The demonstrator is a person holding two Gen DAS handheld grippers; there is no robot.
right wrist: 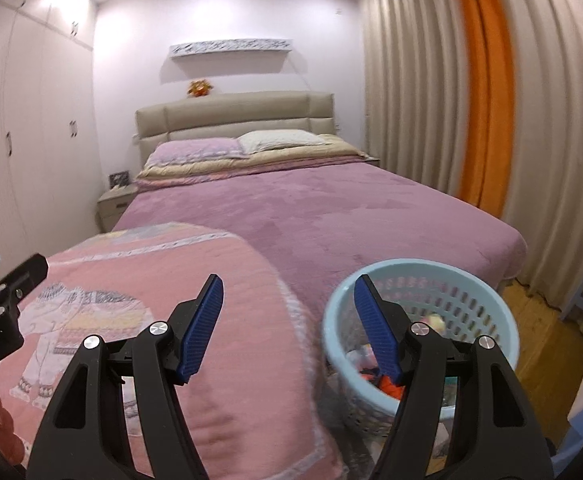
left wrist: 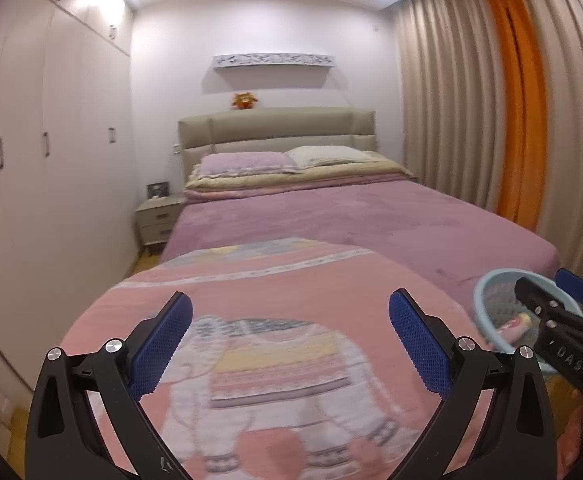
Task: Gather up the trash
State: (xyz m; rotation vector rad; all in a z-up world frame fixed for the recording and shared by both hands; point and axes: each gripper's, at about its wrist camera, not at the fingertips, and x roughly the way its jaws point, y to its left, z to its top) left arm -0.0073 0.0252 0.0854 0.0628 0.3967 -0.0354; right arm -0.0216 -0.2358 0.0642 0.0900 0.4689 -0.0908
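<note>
A light blue perforated basket (right wrist: 471, 304) stands at the foot of the bed, with several pieces of trash (right wrist: 371, 360) inside. It also shows in the left wrist view (left wrist: 487, 304). My right gripper (right wrist: 289, 294) is open and empty, its right finger over the basket's near rim. My left gripper (left wrist: 291, 308) is open and empty above the pink elephant-print blanket (left wrist: 275, 344). The right gripper (left wrist: 547, 288) shows at the right edge of the left wrist view, over the basket.
A bed with a purple cover (right wrist: 311, 208) fills the middle, with pillows (right wrist: 195, 150) and a beige headboard (right wrist: 235, 116). White wardrobes (left wrist: 31, 140) line the left. Curtains (right wrist: 431, 80) hang on the right. A nightstand (left wrist: 159, 220) stands left of the bed. Wooden floor (right wrist: 547, 328) lies right of the basket.
</note>
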